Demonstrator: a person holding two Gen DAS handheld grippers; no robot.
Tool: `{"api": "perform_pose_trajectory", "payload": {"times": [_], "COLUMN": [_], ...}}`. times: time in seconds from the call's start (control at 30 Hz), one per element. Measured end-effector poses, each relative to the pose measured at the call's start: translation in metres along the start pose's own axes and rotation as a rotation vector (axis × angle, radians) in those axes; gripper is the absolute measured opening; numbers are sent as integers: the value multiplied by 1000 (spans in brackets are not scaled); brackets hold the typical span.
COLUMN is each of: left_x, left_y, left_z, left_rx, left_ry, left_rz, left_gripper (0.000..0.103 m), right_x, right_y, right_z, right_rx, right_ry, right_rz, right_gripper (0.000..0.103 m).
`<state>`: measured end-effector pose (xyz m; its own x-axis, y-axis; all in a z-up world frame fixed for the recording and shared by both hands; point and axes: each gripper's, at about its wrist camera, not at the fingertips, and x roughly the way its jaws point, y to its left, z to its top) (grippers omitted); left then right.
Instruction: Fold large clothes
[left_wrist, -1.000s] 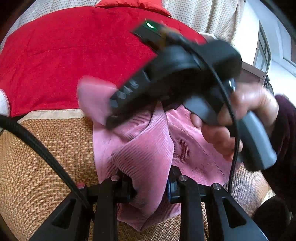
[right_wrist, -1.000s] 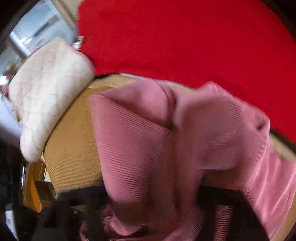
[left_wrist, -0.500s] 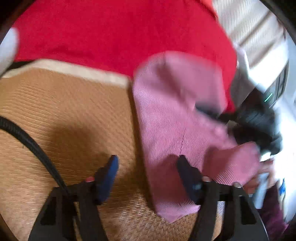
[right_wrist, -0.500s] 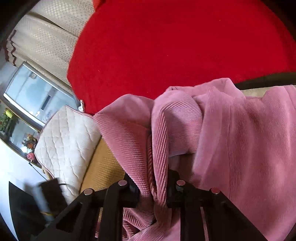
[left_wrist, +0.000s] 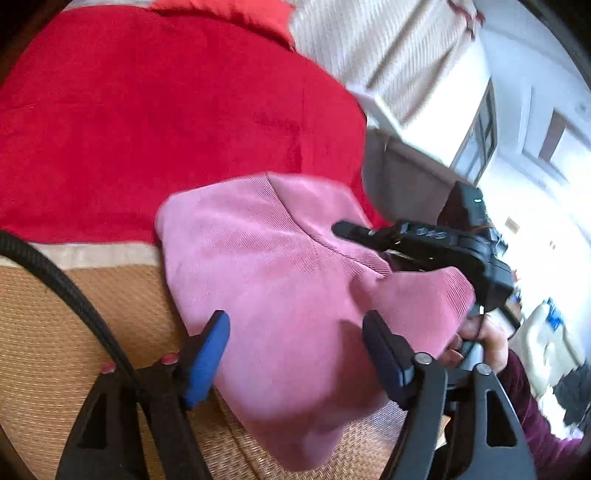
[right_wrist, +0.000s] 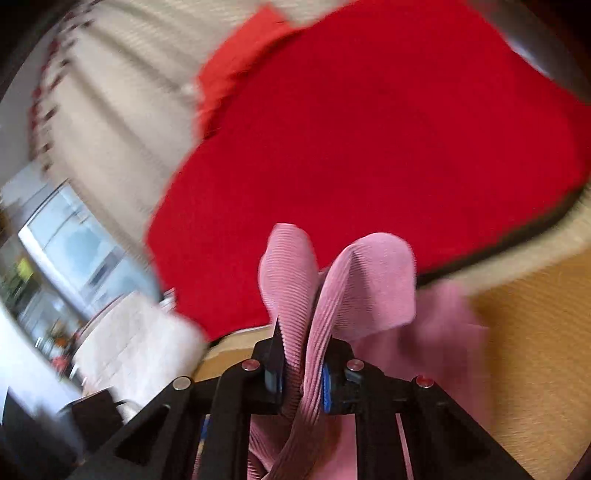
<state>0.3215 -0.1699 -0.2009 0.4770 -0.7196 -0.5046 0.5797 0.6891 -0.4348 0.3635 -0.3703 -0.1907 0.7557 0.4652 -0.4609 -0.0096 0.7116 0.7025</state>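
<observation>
A pink ribbed garment (left_wrist: 280, 266) lies folded over on a woven mat, its far edge against a red blanket. My left gripper (left_wrist: 293, 328) hovers over its near part with jaws wide and still opening; the cloth lies below the blue pads (left_wrist: 207, 350), untouched. My right gripper (right_wrist: 303, 373) pinches a raised fold of the pink garment (right_wrist: 362, 288), jaws closing tight on it. In the left wrist view the right gripper (left_wrist: 424, 243) reaches in from the right, held by a hand (left_wrist: 484, 339), the cloth draped beneath it.
A red blanket (left_wrist: 166, 129) covers the far side. The woven mat (left_wrist: 55, 350) spreads to the left and front. A black cable (left_wrist: 55, 277) crosses the left. A cream quilted cushion (right_wrist: 136, 339), pale curtains (left_wrist: 369, 48) and a window (right_wrist: 74, 236) lie beyond.
My left jaws have let go of the pink cloth and spread wide. The right gripper has swung away to the right, pinching a fold of the garment and carrying it along.
</observation>
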Motion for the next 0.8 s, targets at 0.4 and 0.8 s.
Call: {"api": "perform_pose_trajectory", "payload": {"times": [0.4, 0.8], "left_x": [64, 32], "left_y": [1, 12], "left_z": [-38, -36], "left_rx": [137, 73], "left_ry": [204, 160], "left_rz": [147, 110], "left_gripper": [89, 92], "right_x": [53, -10], "right_y": [-79, -17], "right_z": [-24, -52], "right_rx": [179, 18], "right_ry": [225, 181], "right_rz": [-150, -17], "right_gripper": [30, 32]}}
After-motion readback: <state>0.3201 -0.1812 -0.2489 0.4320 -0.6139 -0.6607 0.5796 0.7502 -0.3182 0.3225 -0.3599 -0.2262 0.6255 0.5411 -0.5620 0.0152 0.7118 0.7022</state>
